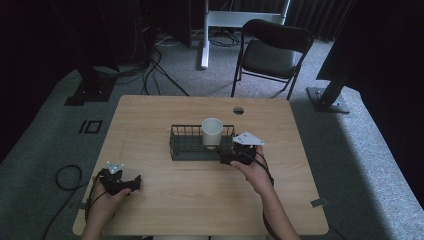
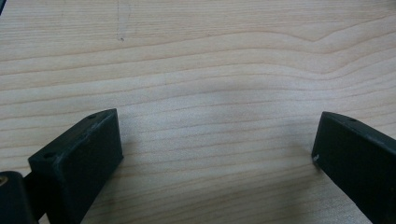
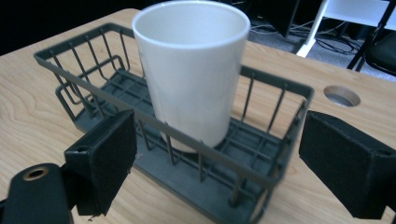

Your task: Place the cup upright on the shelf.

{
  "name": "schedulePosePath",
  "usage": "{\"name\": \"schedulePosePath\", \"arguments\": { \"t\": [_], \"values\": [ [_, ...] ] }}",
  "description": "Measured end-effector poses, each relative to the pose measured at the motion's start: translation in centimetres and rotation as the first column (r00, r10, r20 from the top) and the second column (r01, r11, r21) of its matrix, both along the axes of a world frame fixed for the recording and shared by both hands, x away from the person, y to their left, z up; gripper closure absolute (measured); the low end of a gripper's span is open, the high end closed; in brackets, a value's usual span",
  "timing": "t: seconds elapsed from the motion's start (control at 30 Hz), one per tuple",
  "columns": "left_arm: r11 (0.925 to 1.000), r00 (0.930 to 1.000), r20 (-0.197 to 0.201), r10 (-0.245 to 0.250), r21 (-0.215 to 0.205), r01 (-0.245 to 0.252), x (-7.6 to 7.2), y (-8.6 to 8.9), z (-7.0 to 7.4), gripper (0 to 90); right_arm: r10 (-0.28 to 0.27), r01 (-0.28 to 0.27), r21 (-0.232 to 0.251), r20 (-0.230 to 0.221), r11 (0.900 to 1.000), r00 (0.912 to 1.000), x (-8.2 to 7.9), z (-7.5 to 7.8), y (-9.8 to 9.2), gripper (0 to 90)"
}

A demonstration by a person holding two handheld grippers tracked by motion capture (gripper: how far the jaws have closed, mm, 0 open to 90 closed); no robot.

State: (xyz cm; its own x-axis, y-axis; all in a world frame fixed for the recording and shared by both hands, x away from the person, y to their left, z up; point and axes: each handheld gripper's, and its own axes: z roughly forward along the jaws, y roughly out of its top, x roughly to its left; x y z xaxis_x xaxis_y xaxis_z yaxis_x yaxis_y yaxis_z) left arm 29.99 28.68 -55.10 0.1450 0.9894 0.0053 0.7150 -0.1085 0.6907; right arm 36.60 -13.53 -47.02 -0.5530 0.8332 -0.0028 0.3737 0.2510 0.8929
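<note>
My right tool (image 3: 217,154) sits with jaws spread wide just beside the dark wire basket (image 3: 280,88) — the tall white cup (image 3: 194,74) stands upright inside it. My left tool (image 2: 217,154) rests agape, empty, over the pale wooden desk (image 2: 210,60).

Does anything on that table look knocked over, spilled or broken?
Nothing stands out. The white cup stands upright inside the dark wire basket, with no spill around it. The right tool is open just in front of the basket, and the left tool is open over bare table.
</note>
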Motion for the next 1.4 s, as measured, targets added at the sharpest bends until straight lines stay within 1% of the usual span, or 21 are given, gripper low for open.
{"name": "schedulePosePath", "arguments": {
  "t": [0.13,0.2,0.37,0.63,0.77,0.87,1.03,1.07,1.13,1.2,1.27,1.33,1.4],
  "values": [
    [1.0,1.0,0.0,0.0,0.0,0.0,0.0,0.0,0.0,1.9,-0.008,0.008,0.005,-0.002,1.0,1.0,-0.3,-0.3,-0.8,11.2],
    [1.0,1.0,0.0,0.0,0.0,0.0,0.0,0.0,0.0,1.9,-0.012,0.012,-0.004,0.0,1.0,0.9999,-0.6,-0.5,-1.2,11.2],
    [1.0,1.0,0.0,0.0,0.0,0.0,0.0,0.0,0.0,1.9,-0.038,0.038,0.008,-0.007,0.999,0.9993,-1.0,-1.1,-2.3,11.2],
    [1.0,1.0,0.0,0.0,0.001,0.0,0.0,0.0,0.0,1.9,-0.059,0.059,-0.006,-0.023,0.998,0.998,-1.6,-2.4,-3.7,11.2],
    [1.0,1.0,0.0,0.0,0.001,0.0,0.0,0.0,0.0,1.9,-0.081,0.081,-0.009,-0.014,0.997,0.9967,-1.7,-3.0,-4.5,11.2],
    [1.0,1.0,0.0,0.0,0.001,0.0,0.0,0.0,0.0,1.9,-0.093,0.093,-0.018,-0.026,0.996,0.9953,-1.7,-3.4,-5.2,11.2],
    [1.0,1.0,0.0,0.0,0.001,0.0,0.0,0.0,0.0,1.9,-0.124,0.123,-0.028,-0.041,0.992,0.9914,-1.8,-4.2,-6.4,11.2],
    [1.0,1.0,0.0,0.0,0.001,0.0,0.0,0.0,0.0,1.9,-0.137,0.136,-0.027,-0.053,0.99,0.9891,-1.9,-4.5,-6.8,11.2],
    [1.0,1.0,0.0,0.0,0.001,0.0,0.0,0.0,0.0,1.9,-0.145,0.143,-0.034,-0.054,0.989,0.9879,-1.9,-4.7,-7.0,11.2],
    [1.0,1.0,0.0,0.0,0.001,0.0,0.0,0.0,0.0,1.9,-0.162,0.16,-0.04,-0.059,0.986,0.9851,-1.9,-4.9,-7.4,11.2],
    [1.0,1.0,0.0,0.0,0.001,0.0,0.0,0.0,0.0,1.9,-0.176,0.174,-0.034,-0.063,0.984,0.9824,-1.9,-5.1,-7.9,11.2],
    [1.0,1.0,0.0,0.0,0.001,0.0,0.0,0.0,0.0,2.0,-0.19,0.188,-0.041,-0.061,0.981,0.98,-2.0,-5.3,-8.4,11.2],
    [1.0,1.0,0.0,0.0,0.001,0.0,0.0,0.0,0.0,1.9,-0.206,0.203,-0.052,-0.068,0.978,0.9762,-2.0,-5.5,-9.0,11.2]
  ]
}}
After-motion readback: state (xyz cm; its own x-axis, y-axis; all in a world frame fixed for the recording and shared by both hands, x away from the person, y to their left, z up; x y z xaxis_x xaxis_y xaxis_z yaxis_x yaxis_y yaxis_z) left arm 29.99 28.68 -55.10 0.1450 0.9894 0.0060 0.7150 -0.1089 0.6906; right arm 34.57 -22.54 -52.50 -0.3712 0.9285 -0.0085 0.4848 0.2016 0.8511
